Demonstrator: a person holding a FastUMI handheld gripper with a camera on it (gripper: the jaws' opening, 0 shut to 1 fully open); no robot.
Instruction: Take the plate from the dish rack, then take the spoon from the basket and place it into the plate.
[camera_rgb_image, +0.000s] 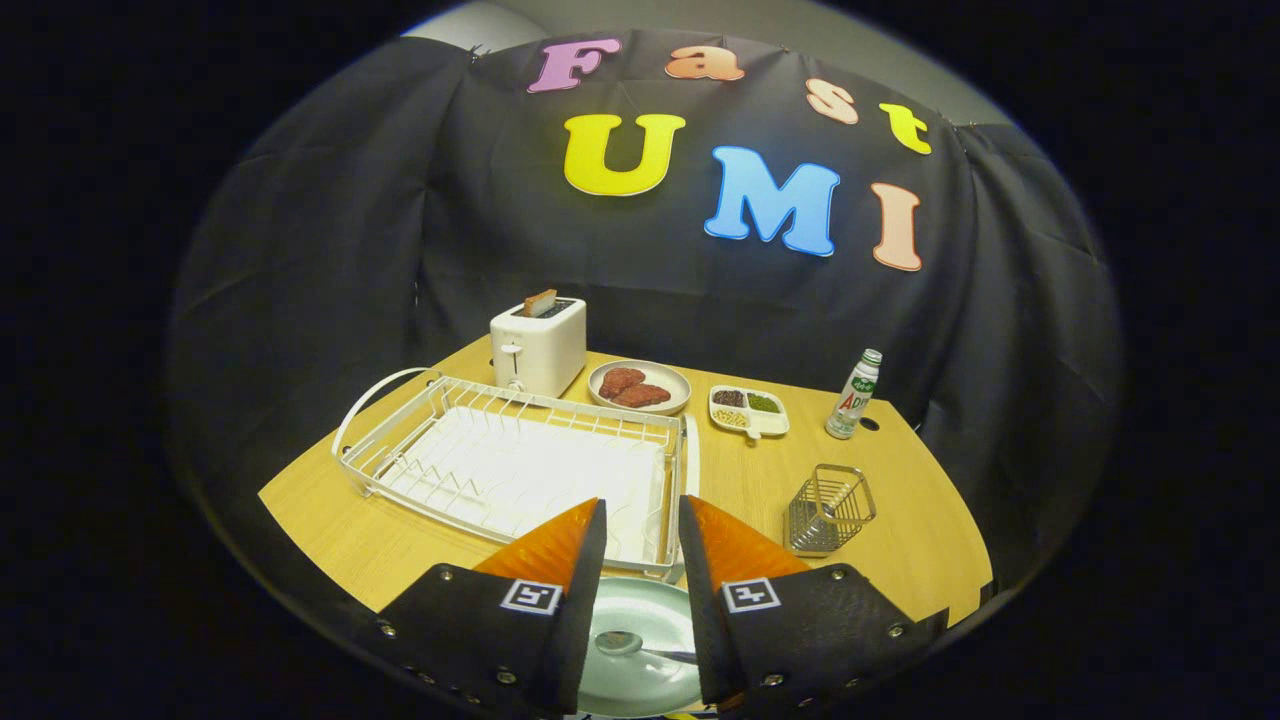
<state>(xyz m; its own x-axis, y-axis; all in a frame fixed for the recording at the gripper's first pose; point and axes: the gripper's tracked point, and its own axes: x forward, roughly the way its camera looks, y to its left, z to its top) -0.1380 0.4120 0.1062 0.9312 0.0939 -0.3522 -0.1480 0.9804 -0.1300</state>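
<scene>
The hand-held gripper (642, 520) is positioned above the near edge of the bench (900, 540), with its two fingers spread apart and nothing held between them. Neither finger contacts any object.

The plate (640, 610) lies flat on the bench, visible through the gap between the fingers and below them, just in front of the near rail of the dish rack (510, 460). The spoon (630, 645) rests inside the plate, bowl toward the left finger and handle running toward the right finger, where its end is hidden behind that finger.

The dish rack is a white wire frame over a white drip tray. It sits just beyond the fingertips and extends toward the left side of the bench, with a loop handle at its far left end. Its slots carry no dishes.

The basket (828, 510), a small square wire container, stands upright on the bench to the right of the right finger, apart from the dish rack. No utensil is seen in it.

Items at the far side of the bench:
- A white toaster (538, 345) stands behind the dish rack, with a slice of bread (540, 301) protruding from its slot.
- A round dish (640, 385) holding two dark red pieces is just right of the toaster.
- A divided tray (748, 410) with small portions in separate compartments is right of the round dish.
- A small bottle (853, 395) stands upright near the far right edge, well apart from the basket
</scene>
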